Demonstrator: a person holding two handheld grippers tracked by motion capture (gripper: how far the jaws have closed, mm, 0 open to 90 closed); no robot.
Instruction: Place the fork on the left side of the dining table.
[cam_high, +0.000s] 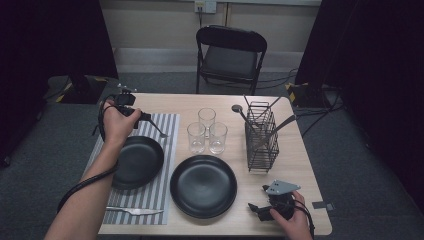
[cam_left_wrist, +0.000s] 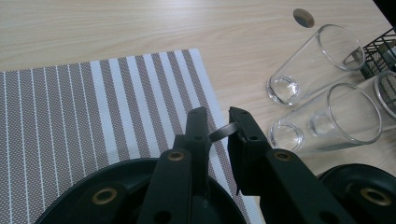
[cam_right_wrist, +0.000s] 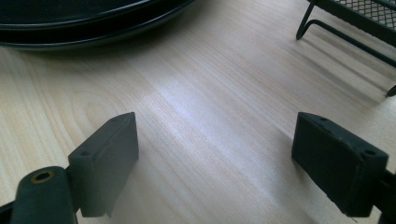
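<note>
Over the striped placemat (cam_high: 150, 131), the left gripper (cam_left_wrist: 218, 122) has its fingers nearly closed on a fork (cam_high: 161, 133) handle, above the left black plate (cam_high: 136, 161). 3 glasses (cam_high: 206, 131) stand mid-bench; right gripper (cam_right_wrist: 215, 163) rests wide open, holding nothing.

Left gripper (cam_left_wrist: 218, 133) clamped on a fork handle (cam_left_wrist: 223, 131); striped placemat (cam_left_wrist: 93, 107) beneath; glasses (cam_left_wrist: 322, 116) alongside
</note>
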